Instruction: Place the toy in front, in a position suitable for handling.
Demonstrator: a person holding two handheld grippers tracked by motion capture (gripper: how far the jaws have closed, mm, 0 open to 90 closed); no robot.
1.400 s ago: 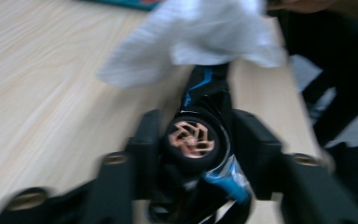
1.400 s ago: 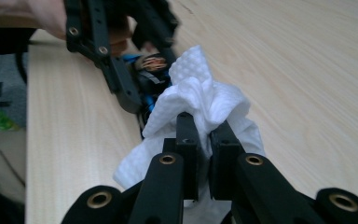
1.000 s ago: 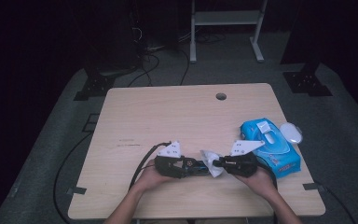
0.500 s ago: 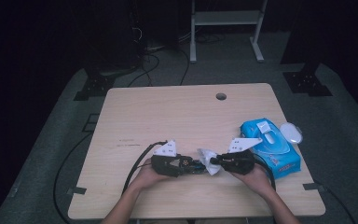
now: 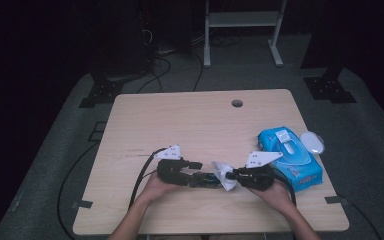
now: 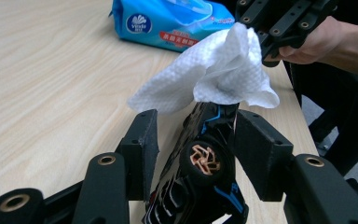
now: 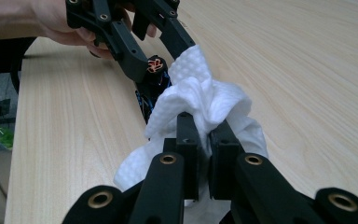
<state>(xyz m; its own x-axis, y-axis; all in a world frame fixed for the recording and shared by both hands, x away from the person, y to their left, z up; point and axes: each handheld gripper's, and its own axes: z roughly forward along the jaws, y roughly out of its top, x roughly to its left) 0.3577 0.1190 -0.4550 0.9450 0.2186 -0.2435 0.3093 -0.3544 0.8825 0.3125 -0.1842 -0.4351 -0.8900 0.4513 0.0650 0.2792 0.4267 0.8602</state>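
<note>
A small black toy car (image 6: pixel 200 158) with blue trim and a copper-coloured wheel lies between the jaws of my left gripper (image 6: pixel 196 135). These jaws have just been opening, and a gap shows between the left pad (image 6: pixel 144 140) and the car. My right gripper (image 7: pixel 204 135) is shut on a crumpled white wipe (image 7: pixel 200 98) and holds it against the car's (image 7: pixel 156 70) far end. In the high view the left gripper (image 5: pixel 200 178) and the right gripper (image 5: pixel 232 176) face each other near the table's front edge, with the wipe (image 5: pixel 223 172) between them.
A blue pack of wet wipes (image 5: pixel 290 157) lies on the table right of my right hand. A white oval object (image 5: pixel 312 142) sits just beyond the pack. The wooden table (image 5: pixel 180 120) has a cable hole (image 5: pixel 237 103) at the back. A cable (image 5: pixel 142 175) trails off the left gripper.
</note>
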